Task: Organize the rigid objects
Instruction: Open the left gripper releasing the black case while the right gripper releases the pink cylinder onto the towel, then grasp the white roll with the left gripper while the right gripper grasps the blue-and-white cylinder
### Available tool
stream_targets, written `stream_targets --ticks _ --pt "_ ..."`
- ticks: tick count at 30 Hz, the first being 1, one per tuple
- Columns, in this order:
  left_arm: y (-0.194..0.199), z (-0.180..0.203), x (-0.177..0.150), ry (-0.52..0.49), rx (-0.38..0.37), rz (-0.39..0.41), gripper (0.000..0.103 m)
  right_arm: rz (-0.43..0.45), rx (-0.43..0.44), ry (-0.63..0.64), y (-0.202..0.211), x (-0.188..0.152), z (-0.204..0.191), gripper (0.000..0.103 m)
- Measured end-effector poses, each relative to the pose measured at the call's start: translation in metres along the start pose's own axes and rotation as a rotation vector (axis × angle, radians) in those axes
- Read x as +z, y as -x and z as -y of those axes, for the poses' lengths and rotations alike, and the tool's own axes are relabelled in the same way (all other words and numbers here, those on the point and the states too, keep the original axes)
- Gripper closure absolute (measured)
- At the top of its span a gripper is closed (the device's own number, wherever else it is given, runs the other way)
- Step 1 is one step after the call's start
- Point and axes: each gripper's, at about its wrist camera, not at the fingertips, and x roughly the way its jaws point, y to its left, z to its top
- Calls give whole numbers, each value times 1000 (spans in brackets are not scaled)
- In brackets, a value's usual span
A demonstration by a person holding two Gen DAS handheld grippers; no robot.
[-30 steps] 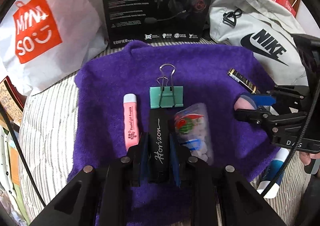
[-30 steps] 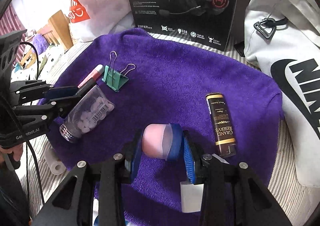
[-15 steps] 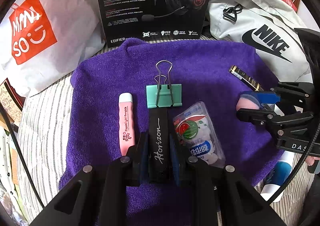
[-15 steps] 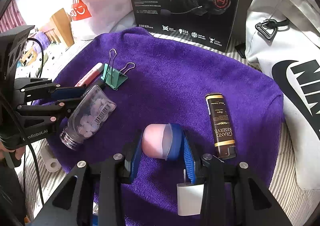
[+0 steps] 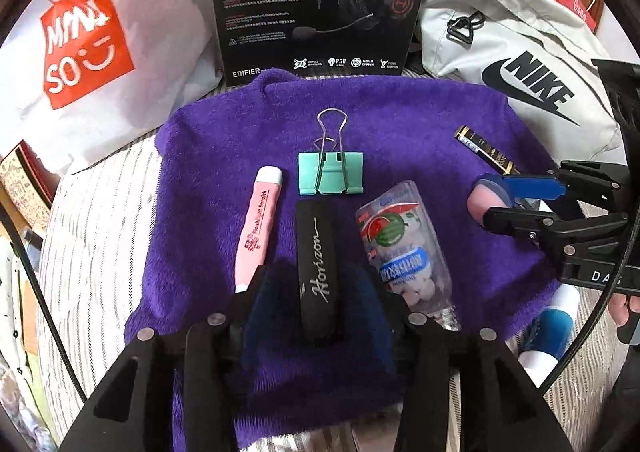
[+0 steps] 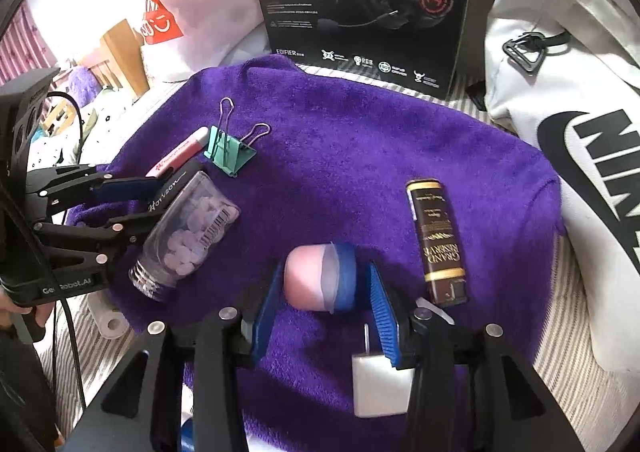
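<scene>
my left tongs (image 5: 320, 292) are opening around the black horizon case (image 5: 318, 266), which lies flat on the purple towel (image 5: 400, 120); the pads now stand clear of its sides, with the case between them. the pink flashlight earpick (image 5: 258, 230) lies just beside it on one side, and the clear bottle of white tablets (image 5: 404, 252) on the other, its neck towards me. the mint binder clip (image 5: 331, 172) sits just past the far end of the case, wire handles pointing away.

my right tongs (image 6: 322, 292) are opening too, with the pink and blue capsule-shaped thing (image 6: 320, 278) lying on the towel between the blue pads (image 6: 382, 318); there is a gap on the blue-cap side, and on the pink side i cannot tell whether the pad touches. the dark grand reserve lighter (image 6: 436, 240) lies near it, apart from the rest, lengthwise on the towel. a white plug (two prongs up) (image 6: 376, 384) shows just under the right finger.

the towel is spread on a striped bed cover (image 5: 92, 236). behind it stand a black headset box (image 5: 320, 0), a white nike bag (image 5: 516, 60) and a white miniso bag (image 5: 84, 40). from the right view, my left tongs (image 6: 132, 204) appear at the edge, over the horizon case.
</scene>
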Motion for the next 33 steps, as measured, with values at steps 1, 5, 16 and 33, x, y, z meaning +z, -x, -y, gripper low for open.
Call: stream_targets --ticks 1,5,16,33 --pt "4 1 -1 2 8 4 50 5 -1 -2 4 -1 -1 57" --pt "22 3 -5 10 7 41 36 25 -11 -14 19 -8 -4 52" --pt "64 17 -44 -1 16 69 22 81 -27 -118 74 -59 -7 24" --pt "42 14 -89 138 -12 56 33 87 -80 -272 111 -155 -5 23"
